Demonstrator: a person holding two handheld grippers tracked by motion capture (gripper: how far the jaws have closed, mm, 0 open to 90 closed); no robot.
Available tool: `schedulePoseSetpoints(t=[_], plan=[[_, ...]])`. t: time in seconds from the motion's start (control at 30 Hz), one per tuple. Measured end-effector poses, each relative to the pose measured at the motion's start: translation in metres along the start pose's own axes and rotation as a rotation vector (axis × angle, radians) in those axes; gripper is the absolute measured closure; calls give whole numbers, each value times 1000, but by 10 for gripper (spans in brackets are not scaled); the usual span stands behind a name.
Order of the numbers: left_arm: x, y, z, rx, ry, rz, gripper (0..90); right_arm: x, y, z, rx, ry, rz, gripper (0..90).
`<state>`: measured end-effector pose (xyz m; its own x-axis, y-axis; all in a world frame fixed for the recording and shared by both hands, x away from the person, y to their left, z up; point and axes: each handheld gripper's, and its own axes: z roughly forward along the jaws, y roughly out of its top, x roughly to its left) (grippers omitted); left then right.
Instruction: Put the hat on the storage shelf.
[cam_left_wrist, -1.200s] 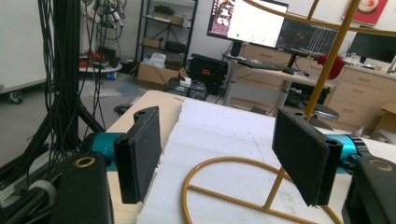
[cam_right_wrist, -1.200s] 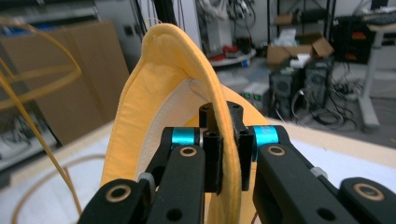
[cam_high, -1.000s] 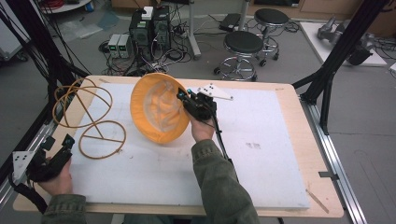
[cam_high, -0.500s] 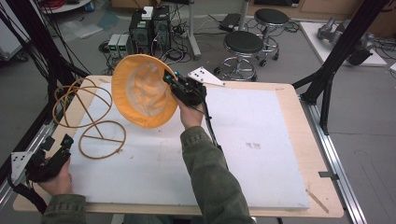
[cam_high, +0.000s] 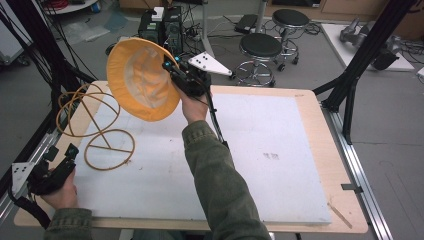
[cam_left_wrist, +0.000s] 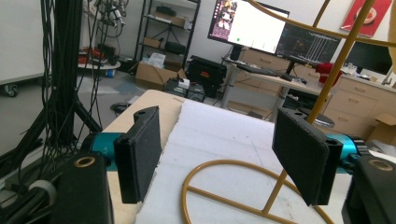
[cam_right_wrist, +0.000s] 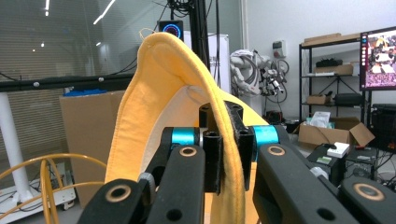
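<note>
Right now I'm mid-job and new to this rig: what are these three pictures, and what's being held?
A person works at a table with a two-jaw tool in each hand. One camera looks down from above; the other two ride on the tools, looking along their black jaws. The right tool is shut on the rim of a yellow fabric hat, lifted above the table. The left tool is open, resting near the table's corner, facing a gold wire stand that sits on the white sheet.

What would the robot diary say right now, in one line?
right gripper: shut on yellow hat, held above table | left gripper: open | wire stand: on table
</note>
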<state>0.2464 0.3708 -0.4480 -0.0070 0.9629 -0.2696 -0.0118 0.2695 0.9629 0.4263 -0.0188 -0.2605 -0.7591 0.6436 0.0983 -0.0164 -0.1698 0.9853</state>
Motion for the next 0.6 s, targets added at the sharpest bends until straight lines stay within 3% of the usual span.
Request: schedulePoseSetpoints(t=[0.43, 0.6], plan=[[0, -1, 1, 0, 0, -11, 329, 23, 13, 33, 7, -64, -91, 863], [0, 0, 0, -2, -3, -11, 329, 37, 15, 47, 4, -62, -118, 863]])
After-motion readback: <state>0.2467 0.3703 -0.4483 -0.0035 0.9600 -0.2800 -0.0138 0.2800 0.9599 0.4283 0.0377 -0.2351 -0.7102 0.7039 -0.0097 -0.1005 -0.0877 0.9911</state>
